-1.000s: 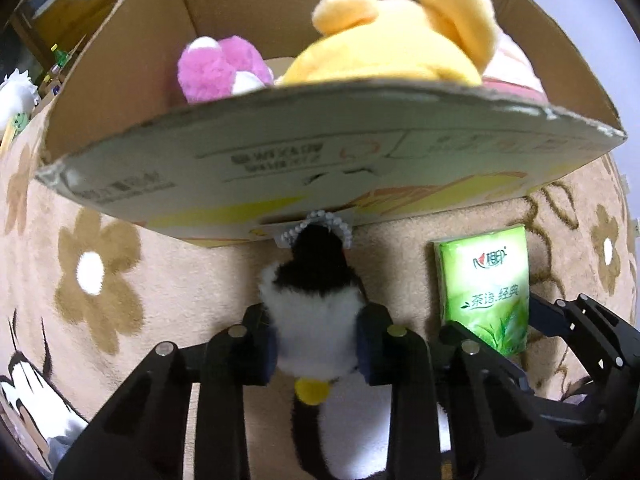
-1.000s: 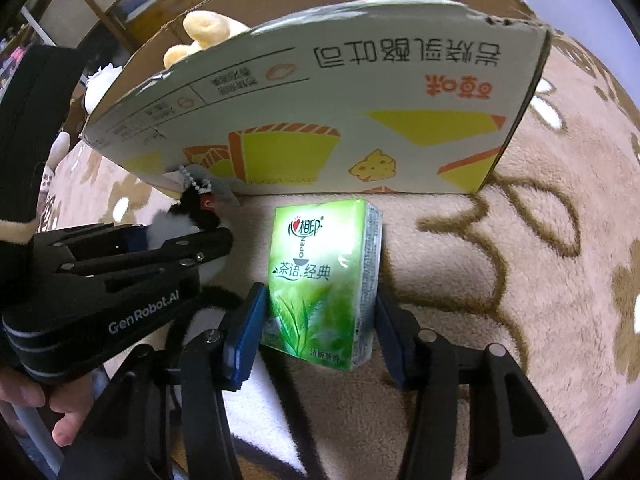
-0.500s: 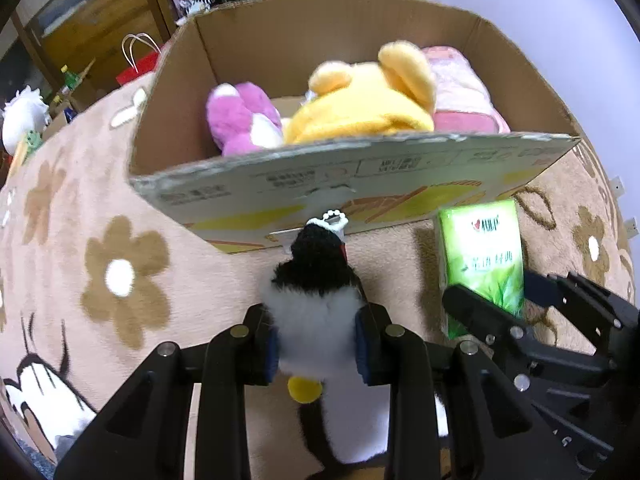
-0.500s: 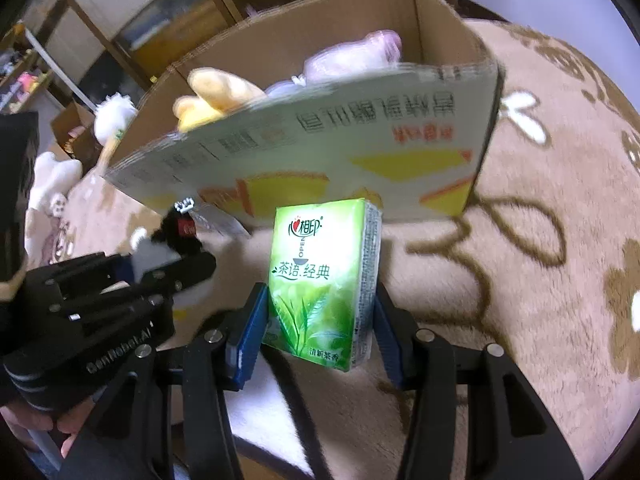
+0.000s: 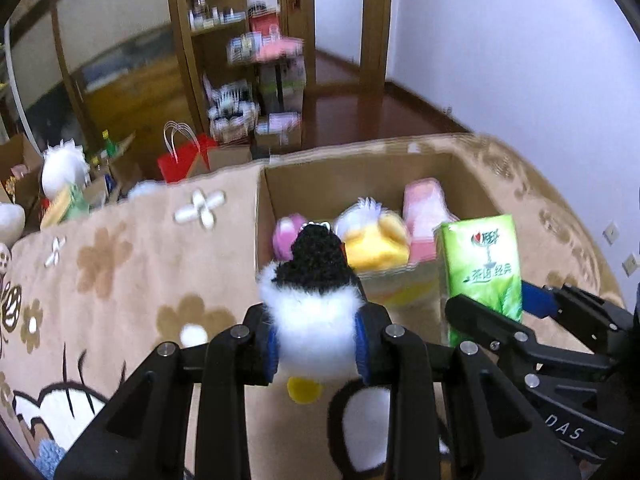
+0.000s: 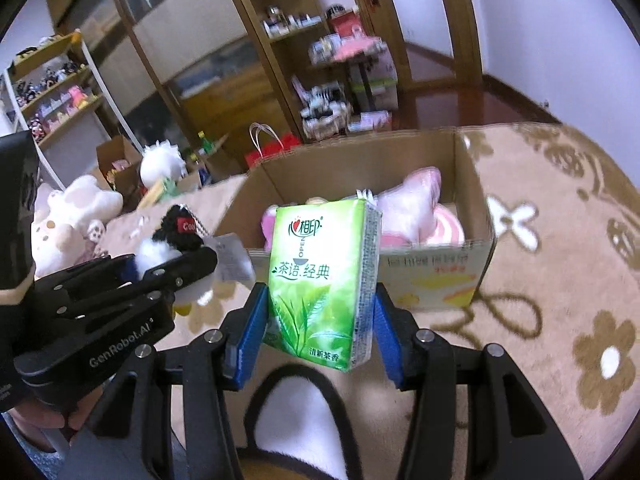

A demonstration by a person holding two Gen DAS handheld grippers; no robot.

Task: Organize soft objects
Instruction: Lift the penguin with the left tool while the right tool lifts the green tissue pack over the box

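Note:
My left gripper [image 5: 316,344] is shut on a small black-and-white plush penguin [image 5: 314,308] and holds it in the air, short of the cardboard box [image 5: 340,184]. My right gripper [image 6: 320,320] is shut on a green tissue pack [image 6: 320,280], also held up in front of the box [image 6: 360,160]. The box holds a pink plush [image 5: 286,236], a yellow plush [image 5: 374,246] and a pale pink plush [image 6: 412,212]. The tissue pack [image 5: 482,268] shows at the right of the left wrist view; the penguin [image 6: 172,244] shows at the left of the right wrist view.
The box stands on a beige carpet with brown flowers [image 5: 120,280]. Behind it are wooden shelves [image 6: 288,20], a red paper bag [image 5: 180,160] and white plush toys [image 6: 76,208] at the left. A white wall [image 5: 500,60] runs along the right.
Both grippers have risen with their loads, from carpet level below the box's front wall to above its rim. The box interior and the room behind now show.

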